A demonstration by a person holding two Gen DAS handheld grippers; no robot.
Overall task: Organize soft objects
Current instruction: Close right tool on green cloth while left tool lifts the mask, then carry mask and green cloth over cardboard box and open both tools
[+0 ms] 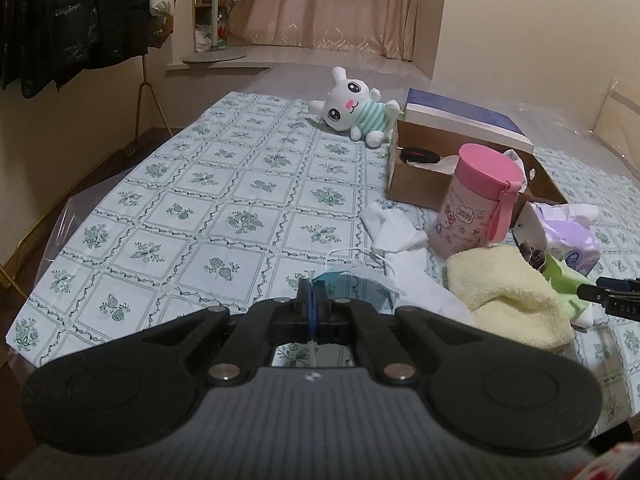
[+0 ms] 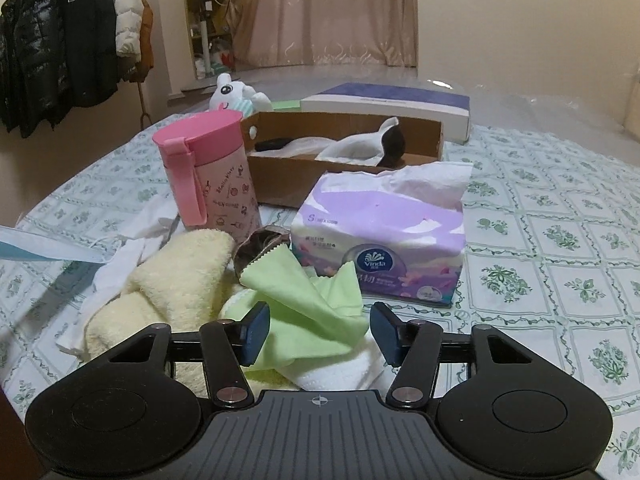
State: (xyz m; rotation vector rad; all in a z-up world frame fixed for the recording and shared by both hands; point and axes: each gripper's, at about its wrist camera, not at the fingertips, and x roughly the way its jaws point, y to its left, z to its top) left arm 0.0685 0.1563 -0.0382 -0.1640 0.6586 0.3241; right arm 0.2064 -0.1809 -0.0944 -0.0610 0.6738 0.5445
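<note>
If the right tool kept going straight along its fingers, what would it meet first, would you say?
Most likely the green cloth, crumpled between the open fingers of the right tool. Straight beyond it stands the purple tissue pack, though depth is hard to judge.

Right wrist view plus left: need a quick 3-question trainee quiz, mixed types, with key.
1. True or false: the right tool is shut on the green cloth.
2. In the right wrist view, what stands just left of the tissue pack? A) pink bottle B) kettle C) lamp
3. Fill in: the left tool is shut on the edge of the blue ____.

Key:
1. False: it is open, with one pad on either side of the cloth.
2. A
3. face mask
</note>
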